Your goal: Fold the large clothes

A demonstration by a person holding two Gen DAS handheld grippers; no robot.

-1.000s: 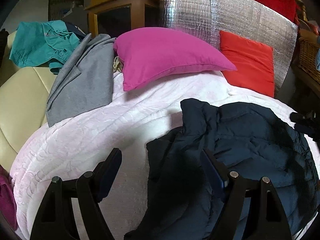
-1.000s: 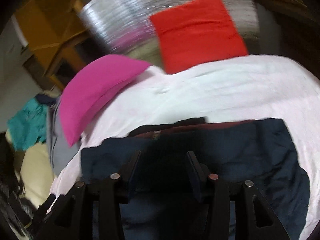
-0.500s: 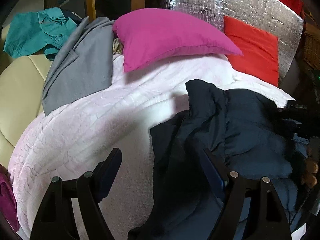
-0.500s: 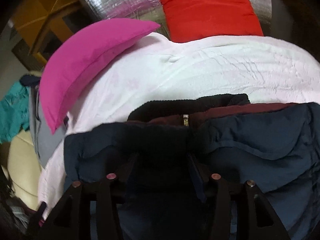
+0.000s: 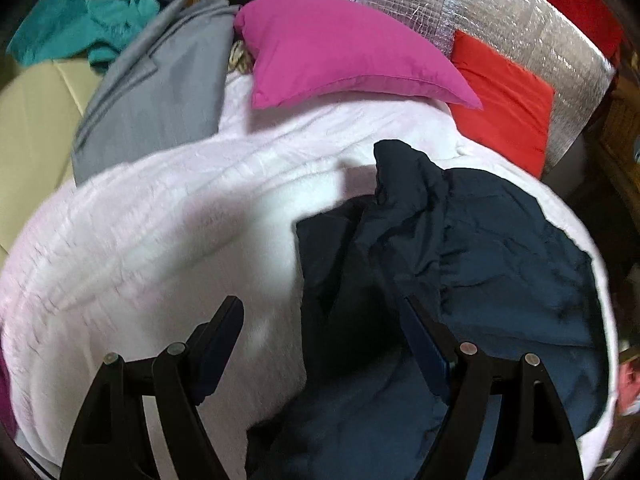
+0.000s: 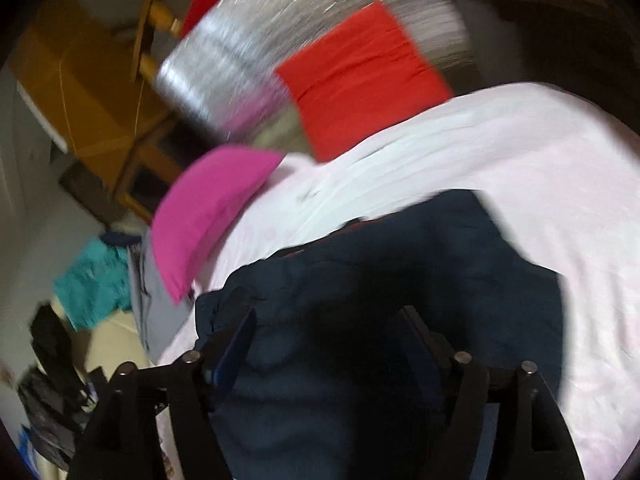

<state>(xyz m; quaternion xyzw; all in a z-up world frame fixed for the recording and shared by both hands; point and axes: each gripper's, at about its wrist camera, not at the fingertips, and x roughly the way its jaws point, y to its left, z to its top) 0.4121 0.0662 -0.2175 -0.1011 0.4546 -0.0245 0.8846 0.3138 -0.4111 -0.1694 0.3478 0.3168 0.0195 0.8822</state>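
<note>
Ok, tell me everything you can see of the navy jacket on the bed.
The jacket is dark navy, puffy and quilted-looking, with a slightly shiny shell. It lies crumpled on the pale pink blanket, partly folded over itself, one bunched ridge standing up toward the pink pillow without touching it. A maroon strip shows at its far edge in the blurred right wrist view. Both the left gripper and right gripper hover open over it, gripping nothing.

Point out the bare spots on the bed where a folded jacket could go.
The widest bare stretch of white blanket lies left of the navy jacket, below the grey garment and pink pillow. A narrower strip runs between the jacket and the red cushion. The head end and left edge are crowded.
</note>
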